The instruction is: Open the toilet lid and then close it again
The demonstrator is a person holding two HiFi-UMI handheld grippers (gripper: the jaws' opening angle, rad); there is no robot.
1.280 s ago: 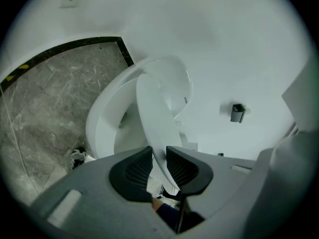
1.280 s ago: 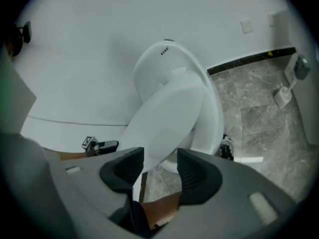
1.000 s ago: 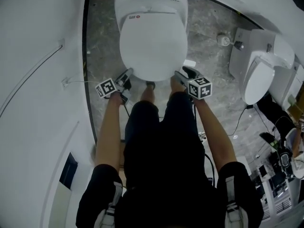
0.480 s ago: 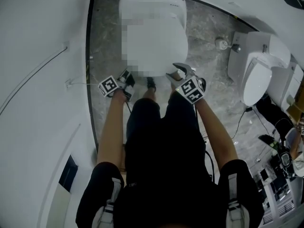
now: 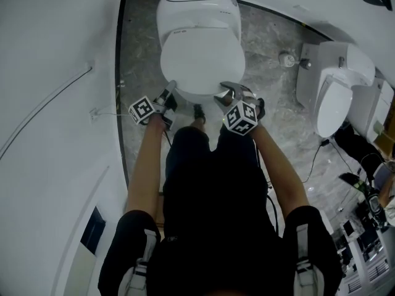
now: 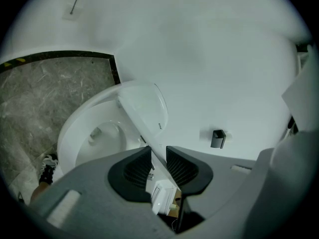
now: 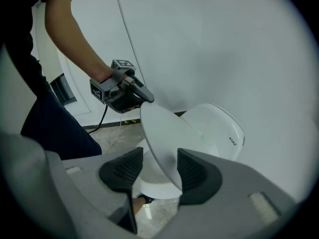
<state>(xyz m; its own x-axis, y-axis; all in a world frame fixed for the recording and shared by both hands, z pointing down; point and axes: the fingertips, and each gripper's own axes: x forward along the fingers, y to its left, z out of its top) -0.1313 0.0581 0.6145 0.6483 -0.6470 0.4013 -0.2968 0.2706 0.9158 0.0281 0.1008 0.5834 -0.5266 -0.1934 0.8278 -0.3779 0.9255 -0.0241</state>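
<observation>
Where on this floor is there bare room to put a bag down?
The floor between the toilet and the white wall is bare. Right of the toilet it is free up to the small fitting by the second toilet. Crowded: in front of the toilet, with the person's feet, and the lower right, full of gear.

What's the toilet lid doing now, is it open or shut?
Partly open. The white oval plastic toilet lid is tilted up off the white toilet bowl, whose inside shows beneath it; the left claw pinches its edge.
</observation>
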